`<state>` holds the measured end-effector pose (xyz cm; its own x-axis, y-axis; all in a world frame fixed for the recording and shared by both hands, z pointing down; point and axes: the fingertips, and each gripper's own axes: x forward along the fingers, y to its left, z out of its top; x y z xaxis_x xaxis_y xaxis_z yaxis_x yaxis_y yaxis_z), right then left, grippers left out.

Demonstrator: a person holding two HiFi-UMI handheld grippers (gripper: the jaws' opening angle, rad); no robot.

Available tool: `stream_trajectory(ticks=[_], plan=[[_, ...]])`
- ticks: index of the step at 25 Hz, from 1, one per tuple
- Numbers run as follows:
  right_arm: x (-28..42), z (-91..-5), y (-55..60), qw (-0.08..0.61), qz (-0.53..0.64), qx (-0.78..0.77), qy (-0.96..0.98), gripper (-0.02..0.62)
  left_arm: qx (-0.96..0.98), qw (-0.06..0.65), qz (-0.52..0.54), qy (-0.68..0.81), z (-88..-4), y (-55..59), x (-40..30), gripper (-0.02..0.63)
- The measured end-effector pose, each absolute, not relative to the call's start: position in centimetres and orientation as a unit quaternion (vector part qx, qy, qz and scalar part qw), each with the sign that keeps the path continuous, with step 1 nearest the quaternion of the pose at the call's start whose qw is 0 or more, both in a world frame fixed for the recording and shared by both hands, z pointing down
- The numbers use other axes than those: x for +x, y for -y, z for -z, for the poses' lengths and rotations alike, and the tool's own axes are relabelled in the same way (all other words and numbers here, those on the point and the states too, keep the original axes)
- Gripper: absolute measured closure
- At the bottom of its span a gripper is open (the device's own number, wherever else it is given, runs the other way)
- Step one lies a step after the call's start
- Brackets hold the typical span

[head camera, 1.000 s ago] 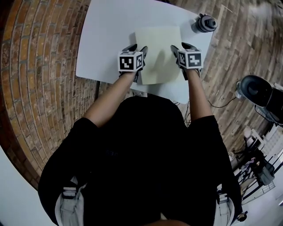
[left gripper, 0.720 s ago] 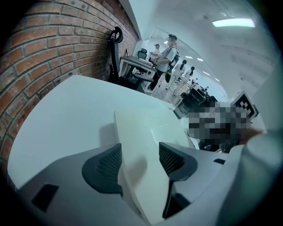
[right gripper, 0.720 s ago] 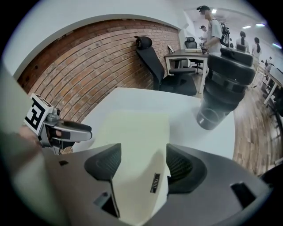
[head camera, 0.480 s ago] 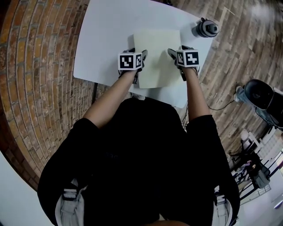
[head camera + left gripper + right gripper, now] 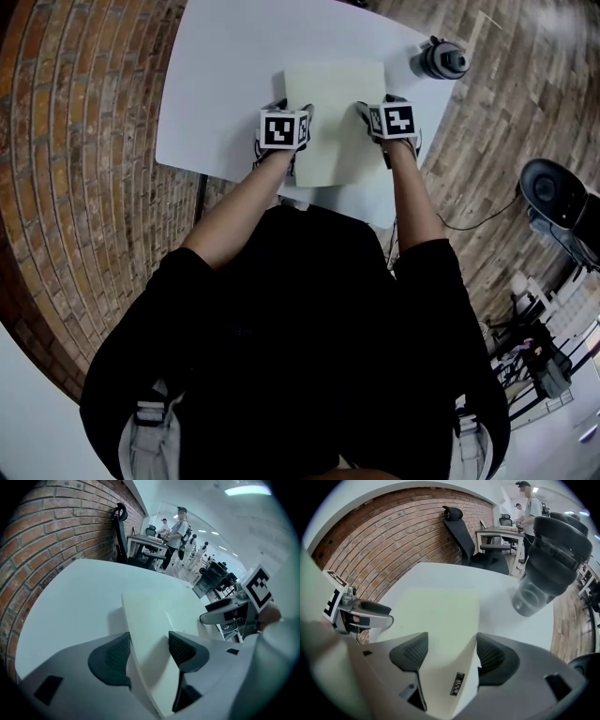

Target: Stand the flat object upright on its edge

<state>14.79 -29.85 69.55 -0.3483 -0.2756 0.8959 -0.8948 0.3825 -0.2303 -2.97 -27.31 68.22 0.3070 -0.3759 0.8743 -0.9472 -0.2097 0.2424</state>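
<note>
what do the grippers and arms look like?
Left gripper and right gripper: pale grey bodies, dark ribbed pads, each with a black-and-white marker cube. Black short sleeves. Jaws just opened, right since closing slightly; each pair straddles the board.

A red brick wall (image 5: 393,531) backs a black office chair (image 5: 461,534) and desk (image 5: 499,532) under ceiling lights (image 5: 246,489)

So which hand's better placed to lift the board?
Left, barely. Left gripper and right gripper have just been opening; each straddles an edge of the board without pressing, but the bottle stands near the right one.
</note>
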Motion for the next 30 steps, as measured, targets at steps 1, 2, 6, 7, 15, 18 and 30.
stream_trajectory(ticks=[1,2,6,7,15,18,30], plan=[[14.8,-69.6,29.9,0.406,-0.380,0.405,0.726,0.267,0.695,0.411,-0.348,0.476,-68.3,27.3,-3.0,0.344],[14.8,-69.6,29.9,0.407,-0.378,0.407,0.725,0.267,0.695,0.410,-0.350,0.476,-68.4,27.4,-3.0,0.344],[14.7,-69.7,29.9,0.406,-0.378,0.410,0.723,0.270,0.693,0.411,-0.349,0.479,-68.5,27.4,-3.1,0.344],[14.8,-69.7,29.9,0.407,-0.379,0.411,0.723,0.270,0.693,0.411,-0.348,0.479,-68.6,27.5,-3.1,0.344],[14.9,-69.6,29.9,0.404,-0.378,0.423,0.717,0.276,0.693,0.409,-0.349,0.480,-68.3,27.4,-2.8,0.345],[14.9,-69.3,29.7,0.401,-0.374,0.429,0.718,0.280,0.695,0.404,-0.346,0.484,-68.1,27.4,-2.8,0.348],[14.7,-65.5,28.9,0.364,-0.339,0.475,0.726,0.282,0.724,0.371,-0.326,0.482,-65.1,27.6,-3.1,0.353]])
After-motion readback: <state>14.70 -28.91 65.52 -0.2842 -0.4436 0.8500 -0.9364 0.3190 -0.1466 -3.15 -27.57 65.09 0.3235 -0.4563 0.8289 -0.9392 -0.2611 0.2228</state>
